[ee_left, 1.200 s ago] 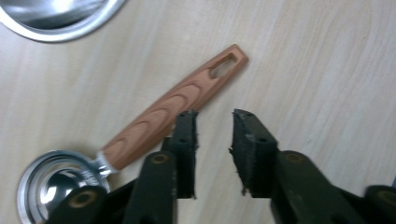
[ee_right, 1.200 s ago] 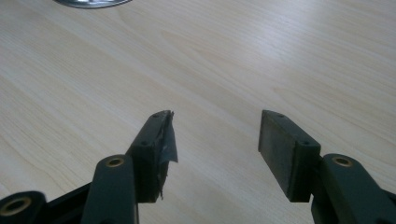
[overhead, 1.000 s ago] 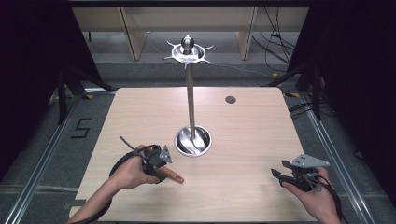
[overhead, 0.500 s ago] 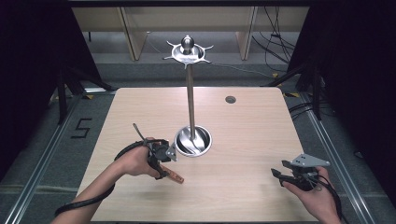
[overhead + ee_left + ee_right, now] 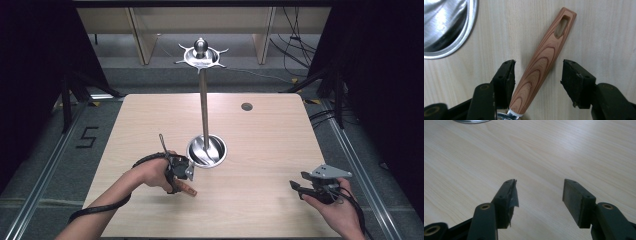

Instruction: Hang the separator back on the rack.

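1. The wooden handle (image 5: pixel 543 62) lies flat on the table (image 5: pixel 260 145), its slotted end toward 1 o'clock in the left gripper view; a metal collar peeks out at its near end, and what utensil it belongs to is hidden.
2. The left gripper (image 5: pixel 537 80) straddles the handle with its jaws spread. They have just been opening, and the handle sits between them, close against the left pad, well clear of the right.
3. Judged step: either lining up to grasp or just after letting go; I cannot tell which. A grasp would call for centring the handle, then closing squarely across it.
4. The stand's steel base (image 5: pixel 206 151) sits at 11 o'clock of that gripper.
5. The right gripper (image 5: pixel 539 197) hovers released, nothing between its jaws, at 4 o'clock on the table in the high view.
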A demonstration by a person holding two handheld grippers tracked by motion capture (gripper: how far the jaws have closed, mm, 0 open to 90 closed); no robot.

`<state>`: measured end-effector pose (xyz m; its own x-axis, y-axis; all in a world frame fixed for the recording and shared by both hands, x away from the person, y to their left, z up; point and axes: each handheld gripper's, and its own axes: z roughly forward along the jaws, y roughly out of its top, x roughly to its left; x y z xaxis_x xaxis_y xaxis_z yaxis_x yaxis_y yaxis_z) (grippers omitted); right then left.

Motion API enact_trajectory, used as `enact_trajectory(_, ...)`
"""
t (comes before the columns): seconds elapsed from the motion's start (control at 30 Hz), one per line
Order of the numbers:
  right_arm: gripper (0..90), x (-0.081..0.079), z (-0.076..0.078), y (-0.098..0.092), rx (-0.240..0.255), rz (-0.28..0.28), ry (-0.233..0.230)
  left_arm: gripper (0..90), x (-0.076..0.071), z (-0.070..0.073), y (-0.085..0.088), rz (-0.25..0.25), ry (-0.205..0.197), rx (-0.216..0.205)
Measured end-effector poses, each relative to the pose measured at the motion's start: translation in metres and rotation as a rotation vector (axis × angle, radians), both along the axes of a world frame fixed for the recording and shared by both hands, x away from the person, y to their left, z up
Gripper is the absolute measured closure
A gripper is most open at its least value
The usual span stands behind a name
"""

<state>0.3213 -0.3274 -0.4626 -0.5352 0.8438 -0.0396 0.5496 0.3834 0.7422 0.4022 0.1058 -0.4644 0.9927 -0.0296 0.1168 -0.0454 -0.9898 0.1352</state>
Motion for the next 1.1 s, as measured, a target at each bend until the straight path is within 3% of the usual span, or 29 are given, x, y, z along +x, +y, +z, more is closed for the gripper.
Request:
enact_trajectory(0.1, 45.0, -0.001, 0.0, 0.0, 0.001, -0.004, -0.005, 45.1, 0.002, -0.007, -0.003, -0.008, 0.01, 0.014)
enact_trajectory(0.17, 45.0, 0.002, 0.0, -0.002, -0.024, 0.029, -0.031, 44.9, 0.003, -0.008, -0.004, -0.006, 0.013, 0.018)
enact_trajectory(0.37, 44.9, 0.002, -0.001, -0.002, -0.021, 0.021, -0.038, 47.3, 0.006, -0.014, -0.006, -0.026, 0.019, 0.058)
enact_trajectory(0.43, 44.9, 0.0, 0.0, -0.001, -0.01, 0.016, -0.004, 47.8, 0.007, -0.015, -0.007, -0.026, 0.024, 0.062)
enact_trajectory(0.47, 44.7, 0.002, 0.0, -0.002, -0.015, 0.027, -0.025, 47.8, 0.007, -0.015, -0.007, -0.027, 0.025, 0.063)
enact_trajectory(0.53, 44.5, 0.0, 0.0, 0.0, -0.006, 0.005, -0.006, 48.4, 0.008, -0.015, -0.008, -0.028, 0.03, 0.067)
enact_trajectory(0.83, 44.5, 0.0, 0.001, -0.001, -0.013, 0.01, -0.002, 54.1, 0.011, -0.015, -0.008, -0.003, 0.054, 0.081)
enact_trajectory(0.87, 44.5, -0.002, 0.001, 0.001, 0.009, -0.01, 0.02, 54.1, 0.012, -0.015, -0.008, -0.003, 0.053, 0.082)
enact_trajectory(0.9, 44.5, 0.0, 0.0, 0.0, -0.003, 0.011, -0.006, 54.5, 0.012, -0.015, -0.008, 0.0, 0.055, 0.082)
enact_trajectory(1.03, 44.5, 0.0, 0.0, 0.0, 0.002, 0.014, 0.009, 56.9, 0.013, -0.015, -0.008, 0.003, 0.062, 0.106)
enact_trajectory(1.1, 44.5, 0.002, 0.0, -0.002, -0.022, 0.024, -0.026, 59.3, 0.012, -0.014, -0.009, -0.001, 0.067, 0.117)
